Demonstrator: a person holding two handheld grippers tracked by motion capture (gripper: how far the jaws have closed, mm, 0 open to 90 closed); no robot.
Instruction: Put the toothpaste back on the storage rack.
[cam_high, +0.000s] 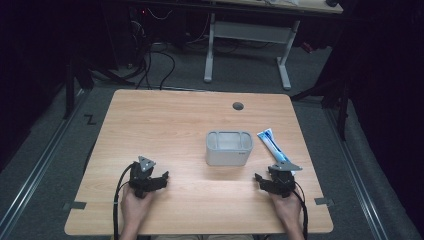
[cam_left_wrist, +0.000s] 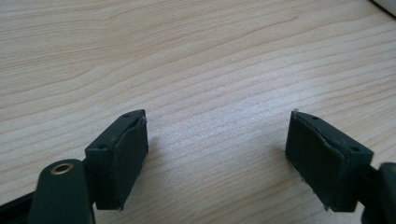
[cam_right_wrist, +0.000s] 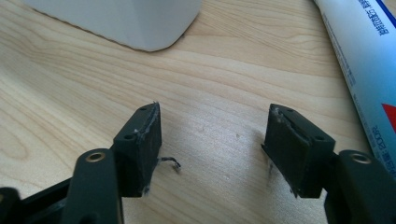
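The toothpaste tube (cam_high: 273, 145), white and blue, lies flat on the right side of the worktop (cam_high: 170, 125), slanting from its far end near the grey container (cam_high: 229, 148) down toward the near right; its lower end sits just beside the right gripper (cam_high: 272, 181). In the right gripper view the tube (cam_right_wrist: 369, 70) runs along the right edge, close by the right-hand jaw but not between the two jaws. That right gripper (cam_right_wrist: 212, 140) is released, jaws spread wide over bare wood with nothing in them, and it rests low on the worktop. The grey container, an open-topped rounded box, stands upright near the middle of the worktop, just left of the tube and apart from it; its pale corner (cam_right_wrist: 135, 23) shows at the top of the right gripper view, ahead of the jaws and to their left. The left gripper (cam_high: 148, 181) sits well away on the near left side, held in the person's left hand (cam_high: 134, 205), and it too is released: in the left gripper view its jaws (cam_left_wrist: 217, 154) stand wide apart with only wood grain between them. A round cable hole (cam_high: 238, 106) sits toward the worktop's far edge.
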